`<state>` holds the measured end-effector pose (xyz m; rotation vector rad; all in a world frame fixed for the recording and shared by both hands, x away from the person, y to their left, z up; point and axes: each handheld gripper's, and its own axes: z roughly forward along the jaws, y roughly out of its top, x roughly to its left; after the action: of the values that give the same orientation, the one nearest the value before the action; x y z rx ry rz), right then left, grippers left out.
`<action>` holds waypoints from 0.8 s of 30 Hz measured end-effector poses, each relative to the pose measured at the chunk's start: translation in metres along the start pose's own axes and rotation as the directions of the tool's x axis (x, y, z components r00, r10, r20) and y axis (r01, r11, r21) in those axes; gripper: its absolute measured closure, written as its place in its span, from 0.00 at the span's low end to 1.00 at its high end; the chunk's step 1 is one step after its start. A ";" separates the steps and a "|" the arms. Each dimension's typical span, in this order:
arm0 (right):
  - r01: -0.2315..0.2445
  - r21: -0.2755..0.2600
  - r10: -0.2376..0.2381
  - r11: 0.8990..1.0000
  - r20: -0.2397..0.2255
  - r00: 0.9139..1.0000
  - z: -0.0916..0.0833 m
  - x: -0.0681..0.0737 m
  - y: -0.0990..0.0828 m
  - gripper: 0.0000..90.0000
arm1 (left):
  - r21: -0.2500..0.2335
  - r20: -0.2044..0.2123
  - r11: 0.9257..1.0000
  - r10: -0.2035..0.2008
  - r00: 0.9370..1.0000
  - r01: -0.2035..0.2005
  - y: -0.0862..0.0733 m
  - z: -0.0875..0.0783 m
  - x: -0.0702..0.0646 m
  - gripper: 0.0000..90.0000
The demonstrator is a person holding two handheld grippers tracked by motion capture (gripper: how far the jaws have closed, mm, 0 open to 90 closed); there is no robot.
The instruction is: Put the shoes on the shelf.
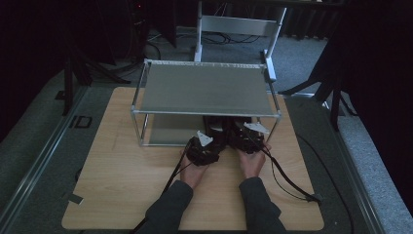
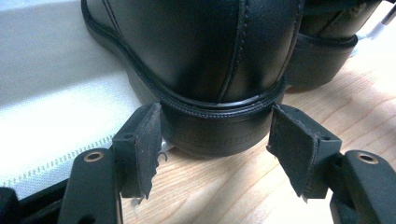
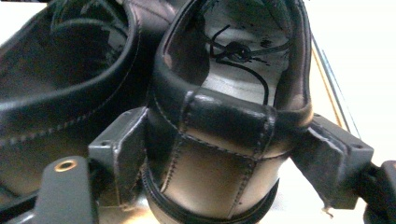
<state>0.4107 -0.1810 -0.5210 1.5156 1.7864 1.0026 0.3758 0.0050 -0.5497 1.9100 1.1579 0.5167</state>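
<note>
The high view is dim and underexposed; the room beyond the wooden table (image 1: 122, 185) falls to near black, and the space under the metal shelf (image 1: 204, 90) lies in deep shadow. Detail there is soft and grainy. The left gripper view is bright, with the white cloth (image 2: 51, 79) nearly washed out and soft highlights on the black leather shoe (image 2: 205, 56). The right gripper view blows out to white at its right edge, and the nearest parts are slightly blurred.
</note>
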 end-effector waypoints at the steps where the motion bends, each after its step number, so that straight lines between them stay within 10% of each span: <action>1: 0.019 -0.003 -0.019 1.000 0.008 1.000 -0.001 0.000 -0.001 0.26 | -0.002 0.001 1.000 -0.004 1.000 0.004 0.000 0.000 0.000 0.40; 9: 0.126 -0.026 -0.122 0.992 0.114 0.986 -0.006 0.006 -0.008 0.30 | -0.023 0.001 0.999 -0.048 0.999 0.048 0.002 0.002 -0.002 0.41; 14: 0.107 -0.039 -0.106 0.994 0.019 0.994 -0.011 0.003 -0.005 0.33 | -0.034 0.016 0.999 -0.032 0.999 0.033 0.006 0.006 -0.005 0.45; 24: 0.074 -0.034 -0.075 0.997 -0.026 0.997 -0.011 -0.007 -0.005 0.29 | -0.040 0.034 0.998 -0.045 0.998 0.046 0.011 0.007 -0.002 0.46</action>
<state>0.3999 -0.1904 -0.5194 1.4116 1.8224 1.0155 0.3853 -0.0022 -0.5450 1.8469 1.1582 0.4784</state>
